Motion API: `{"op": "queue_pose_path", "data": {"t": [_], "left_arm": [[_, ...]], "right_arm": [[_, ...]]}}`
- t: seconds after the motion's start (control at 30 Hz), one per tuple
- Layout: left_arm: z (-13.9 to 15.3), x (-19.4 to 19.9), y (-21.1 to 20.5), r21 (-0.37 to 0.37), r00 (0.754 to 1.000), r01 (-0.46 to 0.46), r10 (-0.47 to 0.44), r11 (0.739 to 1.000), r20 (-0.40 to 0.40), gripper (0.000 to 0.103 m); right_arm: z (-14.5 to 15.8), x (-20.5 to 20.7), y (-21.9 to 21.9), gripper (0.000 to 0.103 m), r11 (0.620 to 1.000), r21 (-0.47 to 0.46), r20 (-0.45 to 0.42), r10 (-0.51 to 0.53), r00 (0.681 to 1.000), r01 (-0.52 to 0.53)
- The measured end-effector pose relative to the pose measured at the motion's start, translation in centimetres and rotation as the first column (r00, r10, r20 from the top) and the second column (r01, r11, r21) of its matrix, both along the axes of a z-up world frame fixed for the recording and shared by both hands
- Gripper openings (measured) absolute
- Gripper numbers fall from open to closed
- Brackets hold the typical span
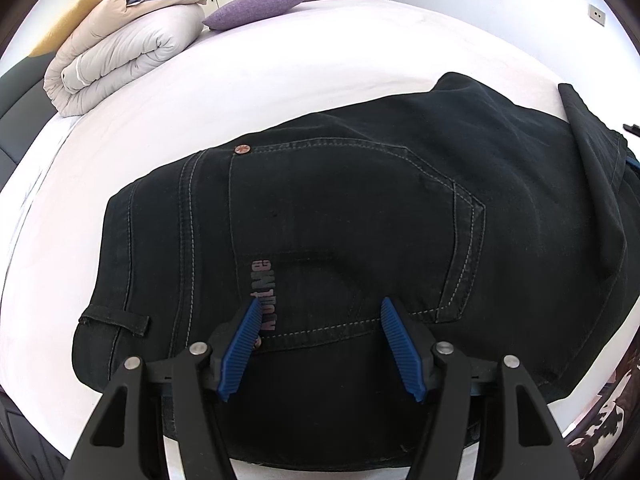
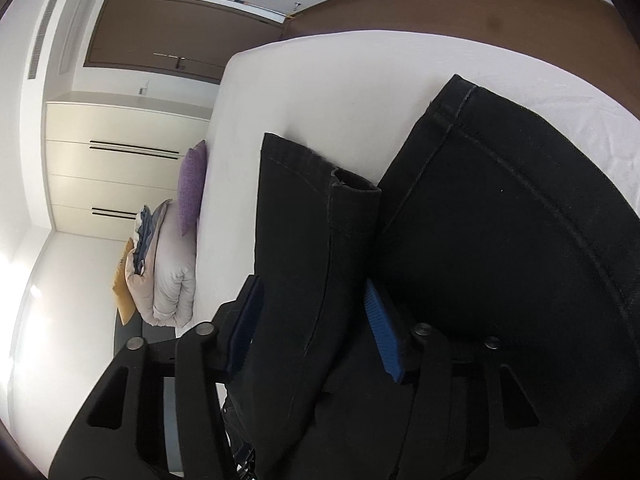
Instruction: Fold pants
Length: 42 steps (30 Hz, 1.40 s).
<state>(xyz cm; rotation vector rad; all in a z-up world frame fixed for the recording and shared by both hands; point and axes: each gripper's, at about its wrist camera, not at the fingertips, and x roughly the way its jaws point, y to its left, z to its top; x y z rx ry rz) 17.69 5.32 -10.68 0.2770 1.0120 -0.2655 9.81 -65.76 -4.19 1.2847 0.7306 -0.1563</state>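
Left gripper point(image 1: 320, 312) hovers w/ jaws spread over the back pocket point(image 1: 348, 232) near the waistband, nothing between the pads. Right gripper point(image 2: 314, 300) has a pant leg point(image 2: 304, 260) running between its blue pads; jaws look wide, can't tell if it's truly pinched. Black pants point(image 1: 400, 184) lie on the white bed point(image 1: 280, 64), seat end near, legs off to the right. Prob mid-fold: leg end being brought toward the waist. Next calls for laying the hem flat & square on the seat, left steadying the cloth.
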Motion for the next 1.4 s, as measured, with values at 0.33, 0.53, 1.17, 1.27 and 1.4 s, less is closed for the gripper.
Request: {"op": "queue_pose_path", "data": {"t": [0.33, 0.53, 1.17, 1.27, 1.4], "left_arm": [[0.2, -0.3, 0.4, -0.007, 1.0, 0.003, -0.002, 1.0, 0.003, 0.066], [0.3, -0.3, 0.4, -0.008, 1.0, 0.006, -0.006, 1.0, 0.002, 0.066], [0.3, -0.3, 0.4, -0.005, 0.999, -0.039, 0.039, 0.999, -0.012, 0.082], [0.2, -0.4, 0.8, -0.01, 0.999, -0.041, 0.04, 0.999, -0.011, 0.082], [0.1, -0.5, 0.9, -0.014, 0.999, -0.046, 0.046, 0.999, -0.007, 0.083]], "right_arm": [[-1.2, 3.7, -0.9, 0.002, 0.996, -0.078, -0.023, -0.033, 0.999, 0.031], [3.8, -2.6, -0.9, 0.002, 0.985, -0.163, 0.04, -0.041, 0.998, 0.047], [1.3, -15.3, -0.7, 0.002, 0.986, -0.126, -0.081, -0.124, 0.989, 0.113], [1.4, -15.6, -0.5, 0.002, 0.983, -0.154, -0.083, -0.114, 0.99, 0.1], [0.6, -16.0, -0.3, 0.002, 0.985, -0.139, -0.087, -0.114, 0.99, 0.101]]}}
